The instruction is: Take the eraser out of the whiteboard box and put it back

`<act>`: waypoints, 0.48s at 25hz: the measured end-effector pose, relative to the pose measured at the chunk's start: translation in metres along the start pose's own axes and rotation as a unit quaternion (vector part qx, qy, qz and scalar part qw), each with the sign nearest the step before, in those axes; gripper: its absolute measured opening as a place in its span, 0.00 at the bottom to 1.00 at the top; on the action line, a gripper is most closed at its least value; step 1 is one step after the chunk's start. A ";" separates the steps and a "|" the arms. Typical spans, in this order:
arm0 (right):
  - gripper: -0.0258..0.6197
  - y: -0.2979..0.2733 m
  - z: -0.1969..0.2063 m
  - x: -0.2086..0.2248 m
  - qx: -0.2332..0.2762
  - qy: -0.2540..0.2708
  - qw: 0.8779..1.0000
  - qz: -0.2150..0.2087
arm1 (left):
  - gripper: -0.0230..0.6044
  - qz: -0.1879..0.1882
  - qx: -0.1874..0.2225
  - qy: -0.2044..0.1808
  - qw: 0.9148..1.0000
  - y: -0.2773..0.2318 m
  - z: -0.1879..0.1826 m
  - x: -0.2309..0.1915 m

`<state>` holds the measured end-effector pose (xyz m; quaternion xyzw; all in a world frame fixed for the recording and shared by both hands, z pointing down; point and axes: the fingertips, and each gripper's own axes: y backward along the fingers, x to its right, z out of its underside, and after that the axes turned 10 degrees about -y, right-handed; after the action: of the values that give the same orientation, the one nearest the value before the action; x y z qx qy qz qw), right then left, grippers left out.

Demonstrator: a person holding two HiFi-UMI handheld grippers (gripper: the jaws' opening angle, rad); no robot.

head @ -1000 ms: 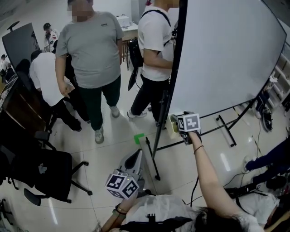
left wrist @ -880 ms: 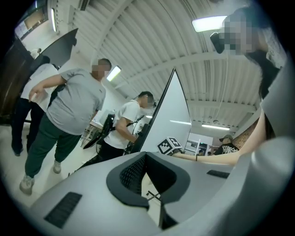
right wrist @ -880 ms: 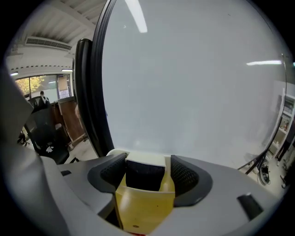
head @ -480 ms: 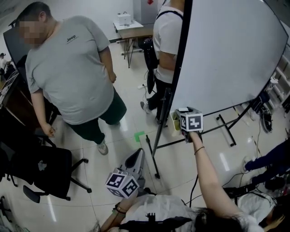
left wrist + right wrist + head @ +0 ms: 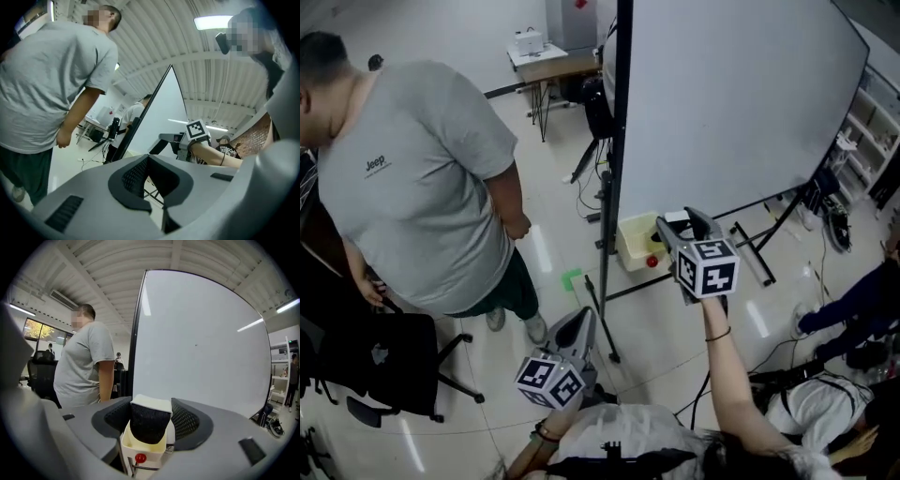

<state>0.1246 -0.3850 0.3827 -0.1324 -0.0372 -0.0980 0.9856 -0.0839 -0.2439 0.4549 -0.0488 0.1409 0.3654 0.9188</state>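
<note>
From your head camera the eraser is hard to make out. Only a pale scrap shows between the tips of your right gripper (image 5: 680, 221), and the marker cube (image 5: 707, 268) at 5 o'clock of them hides the rest.

Your right gripper view settles it: the eraser (image 5: 148, 423), white back up and black felt towards the camera, is clamped between the two pads. Directly at 6 o'clock of it sits the cream whiteboard box (image 5: 142, 446), with a red knob (image 5: 139, 458) on its front. Whether the felt's lower edge is clear of the box rim cannot be told from there. In the head view the box lies at 8 o'clock of the jaw tips, at the foot of the whiteboard (image 5: 741, 103), whose top and right edge run out of frame.

Your left gripper (image 5: 149, 158) has its pads pressed together with nothing between them. Only its view shows your right forearm (image 5: 212, 157), at 3 o'clock past the whiteboard's edge.

A person in a grey T-shirt (image 5: 412, 187) fills 9 o'clock of the head view, close to the board's dark post. A black office chair (image 5: 389, 361) stands at 8 o'clock, and a blue sleeve (image 5: 853, 305) is cut off at 4 o'clock.
</note>
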 end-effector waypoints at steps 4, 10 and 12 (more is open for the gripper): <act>0.47 0.058 0.002 -0.002 0.019 0.007 1.000 -0.017 | 0.01 0.003 -0.002 -0.001 1.000 -0.002 0.010 0.038; 0.47 0.140 0.042 0.004 0.008 -0.016 0.999 -0.030 | 0.01 -0.005 -0.005 0.009 1.000 0.003 0.032 0.104; 0.46 0.165 0.056 0.005 0.004 -0.026 0.999 -0.037 | 0.01 -0.004 -0.011 0.012 1.000 0.007 0.044 0.128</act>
<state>0.1603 -0.2149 0.3952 -0.1298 -0.0676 -0.1313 0.9805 0.0097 -0.1464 0.4589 -0.0638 0.1473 0.3630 0.9179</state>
